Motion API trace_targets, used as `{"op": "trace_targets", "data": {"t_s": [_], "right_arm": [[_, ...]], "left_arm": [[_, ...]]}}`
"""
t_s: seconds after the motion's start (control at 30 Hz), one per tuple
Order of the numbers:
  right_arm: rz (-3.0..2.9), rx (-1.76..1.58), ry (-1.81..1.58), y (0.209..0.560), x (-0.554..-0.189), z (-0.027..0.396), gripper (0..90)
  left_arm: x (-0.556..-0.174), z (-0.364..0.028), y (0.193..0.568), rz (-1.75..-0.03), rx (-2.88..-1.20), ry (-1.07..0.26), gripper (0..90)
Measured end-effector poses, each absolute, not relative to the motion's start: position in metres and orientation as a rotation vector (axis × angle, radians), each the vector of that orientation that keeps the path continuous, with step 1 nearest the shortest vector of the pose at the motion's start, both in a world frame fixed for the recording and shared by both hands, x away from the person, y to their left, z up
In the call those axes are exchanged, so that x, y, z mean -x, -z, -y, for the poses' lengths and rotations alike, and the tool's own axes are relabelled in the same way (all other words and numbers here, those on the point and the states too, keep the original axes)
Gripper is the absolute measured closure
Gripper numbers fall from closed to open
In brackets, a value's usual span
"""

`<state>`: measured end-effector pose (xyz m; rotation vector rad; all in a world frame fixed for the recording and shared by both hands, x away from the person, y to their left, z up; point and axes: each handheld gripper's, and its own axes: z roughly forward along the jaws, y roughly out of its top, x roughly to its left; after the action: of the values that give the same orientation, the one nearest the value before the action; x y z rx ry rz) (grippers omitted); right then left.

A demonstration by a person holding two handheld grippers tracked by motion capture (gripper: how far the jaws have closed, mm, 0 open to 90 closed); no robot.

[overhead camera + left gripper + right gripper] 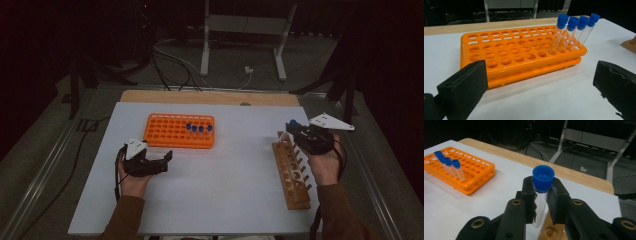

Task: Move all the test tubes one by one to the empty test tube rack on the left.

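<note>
My right gripper (541,195) is shut on a clear test tube with a blue cap (543,179), held upright just above the far end of the wooden rack (291,172). In the high view that right gripper (298,130) hangs over the rack's far end, the tube's blue cap (293,122) showing. The orange rack (180,130) sits mid-table with several blue-capped tubes (571,32) leaning in its right end. My left gripper (162,161) rests open on the white board (215,200), in front of the orange rack (521,50), nothing between its pads.
The wooden rack (550,230) has a row of holes and pegs along its right side. A wooden table edge (200,97) runs behind the white board. Cables and a metal stand's legs (240,40) lie on the floor beyond.
</note>
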<state>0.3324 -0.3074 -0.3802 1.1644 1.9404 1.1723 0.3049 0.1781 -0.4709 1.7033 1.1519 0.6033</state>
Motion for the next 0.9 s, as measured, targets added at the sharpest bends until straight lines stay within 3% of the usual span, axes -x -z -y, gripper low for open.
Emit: {"op": "trace_targets", "data": {"t_s": [0.37, 0.9], "right_arm": [[-2.014, -1.128, -1.221, 0.383, -0.336, 0.279, 76.7], [-2.102, -1.059, -1.287, 0.380, -0.328, 0.241, 76.7]], "left_arm": [[-0.305, -0.148, 0.448, -1.036, -1.723, -0.593, 0.8], [-0.319, -0.073, 0.424, -0.875, -1.757, -0.523, 1.3]]}}
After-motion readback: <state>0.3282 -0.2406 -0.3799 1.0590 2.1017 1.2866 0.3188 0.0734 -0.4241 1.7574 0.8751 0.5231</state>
